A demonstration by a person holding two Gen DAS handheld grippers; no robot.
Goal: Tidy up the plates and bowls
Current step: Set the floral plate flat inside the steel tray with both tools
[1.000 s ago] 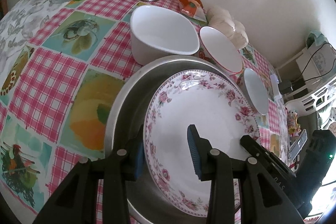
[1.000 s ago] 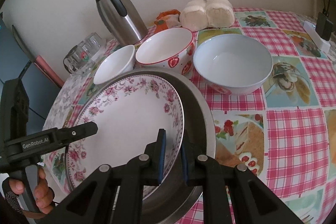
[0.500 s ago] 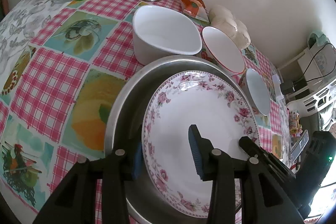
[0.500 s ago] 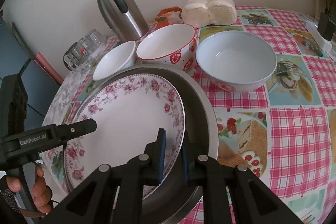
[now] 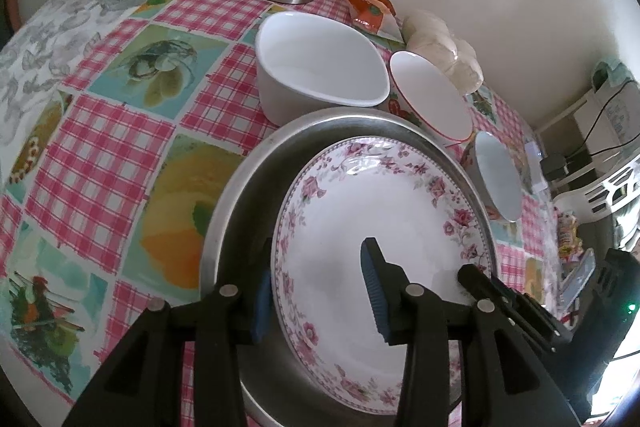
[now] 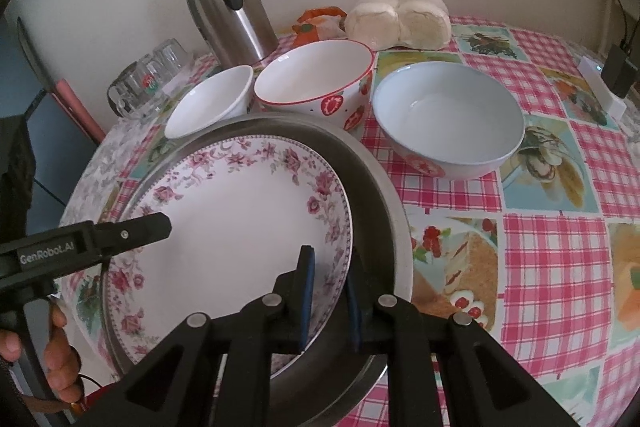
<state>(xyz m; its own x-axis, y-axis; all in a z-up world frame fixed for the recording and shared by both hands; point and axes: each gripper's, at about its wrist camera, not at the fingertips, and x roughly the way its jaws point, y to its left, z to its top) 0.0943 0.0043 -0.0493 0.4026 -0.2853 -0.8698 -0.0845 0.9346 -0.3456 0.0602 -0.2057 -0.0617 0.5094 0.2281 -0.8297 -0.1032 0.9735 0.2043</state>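
The plate (image 6: 236, 223) sits in the metal pan (image 6: 384, 195). The right gripper (image 6: 329, 293) pinches its rim; the left gripper (image 5: 318, 297) straddles the opposite edge, jaws just been opening, not gripping. Best: left lets go fully w/o dragging, then right releases.

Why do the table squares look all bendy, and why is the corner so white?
Both wrist views use a fisheye lens, so the checked tablecloth curves toward the edges and the corners go black. In the left wrist view, bright light glares at the bottom right; the floral plate shows a soft grey shadow near the gripper fingers. In the right wrist view, the big white bowl looks bluish.
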